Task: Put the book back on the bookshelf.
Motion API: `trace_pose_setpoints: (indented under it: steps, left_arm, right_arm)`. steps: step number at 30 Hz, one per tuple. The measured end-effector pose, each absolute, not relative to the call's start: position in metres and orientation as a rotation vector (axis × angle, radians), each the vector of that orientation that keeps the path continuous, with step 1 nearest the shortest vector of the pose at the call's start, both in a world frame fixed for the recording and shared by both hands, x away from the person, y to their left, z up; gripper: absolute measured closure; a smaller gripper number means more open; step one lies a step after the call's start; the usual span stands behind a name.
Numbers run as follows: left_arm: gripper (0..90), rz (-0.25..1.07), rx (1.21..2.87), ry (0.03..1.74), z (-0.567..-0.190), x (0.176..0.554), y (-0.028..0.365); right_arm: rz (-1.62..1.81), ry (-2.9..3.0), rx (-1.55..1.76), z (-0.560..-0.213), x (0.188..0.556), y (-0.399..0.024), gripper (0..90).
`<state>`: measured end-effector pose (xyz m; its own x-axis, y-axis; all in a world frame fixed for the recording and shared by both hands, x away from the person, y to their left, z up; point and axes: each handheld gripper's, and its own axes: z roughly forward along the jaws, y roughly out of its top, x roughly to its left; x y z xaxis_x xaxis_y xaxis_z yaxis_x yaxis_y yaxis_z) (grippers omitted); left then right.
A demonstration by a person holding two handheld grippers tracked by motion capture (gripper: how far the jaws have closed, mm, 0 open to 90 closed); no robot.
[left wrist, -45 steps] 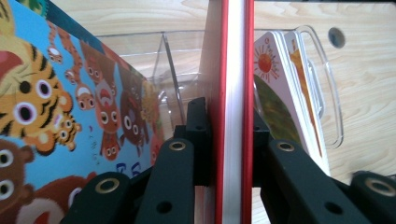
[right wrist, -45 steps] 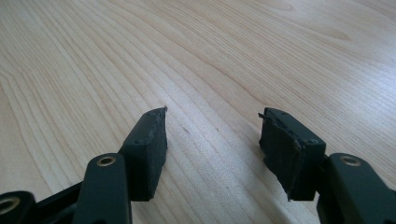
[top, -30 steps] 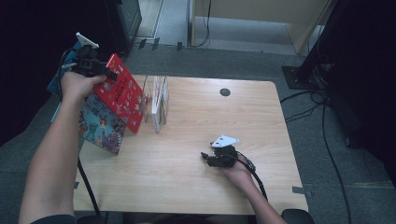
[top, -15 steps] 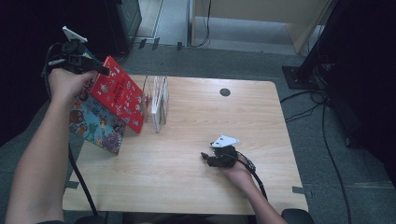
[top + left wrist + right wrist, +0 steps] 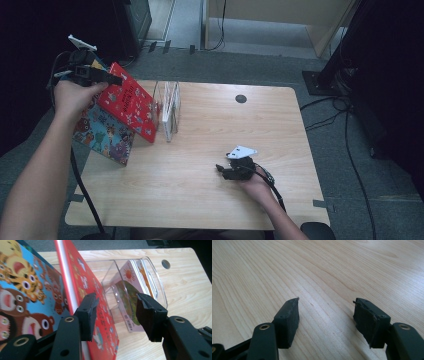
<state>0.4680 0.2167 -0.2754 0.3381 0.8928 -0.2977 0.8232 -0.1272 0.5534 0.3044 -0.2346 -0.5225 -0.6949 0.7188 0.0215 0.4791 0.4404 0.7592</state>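
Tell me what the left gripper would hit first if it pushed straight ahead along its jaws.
Probably the red book: it leans right beside one jaw of the left gripper, whose jaws have just been opening, nothing pinched. Slightly farther along sits the clear plastic holder with its picture books; depth is hard to judge.

In the left gripper view the blue picture book with cartoon animals (image 5: 22, 287) is cut off by the left and top edges, and the red hardcover book (image 5: 87, 290) in front hides its right part — the red book itself runs out at the top and bottom edges. The clear plastic book holder (image 5: 152, 277) has its near wall behind the black jaws, and the print on the thin booklets (image 5: 130, 282) inside it is too blurred to read. In the high view the left forearm covers the blue book's near left corner — the red cover's lettering (image 5: 131, 102) is too small to tell.
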Motion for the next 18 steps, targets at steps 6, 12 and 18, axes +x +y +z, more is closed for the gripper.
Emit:
trace_pose_setpoints:
  steps: [6, 12, 18]
  left_arm:
    - [48.7, 0.138, 1.971, 1.465, -0.278, 0.455, 0.210]
    - [47.8, 0.119, 1.966, 1.433, -0.286, 0.444, 0.204]
    - [47.3, 0.083, 1.954, 1.384, -0.295, 0.433, 0.195]
  right_arm:
    - [1.114, 2.393, 1.028, -0.523, 0.304, -0.235, 36.9]
    - [1.111, 2.400, 1.022, -0.523, 0.304, -0.235, 33.8]
    - [1.111, 2.400, 1.022, -0.523, 0.304, -0.235, 33.7]
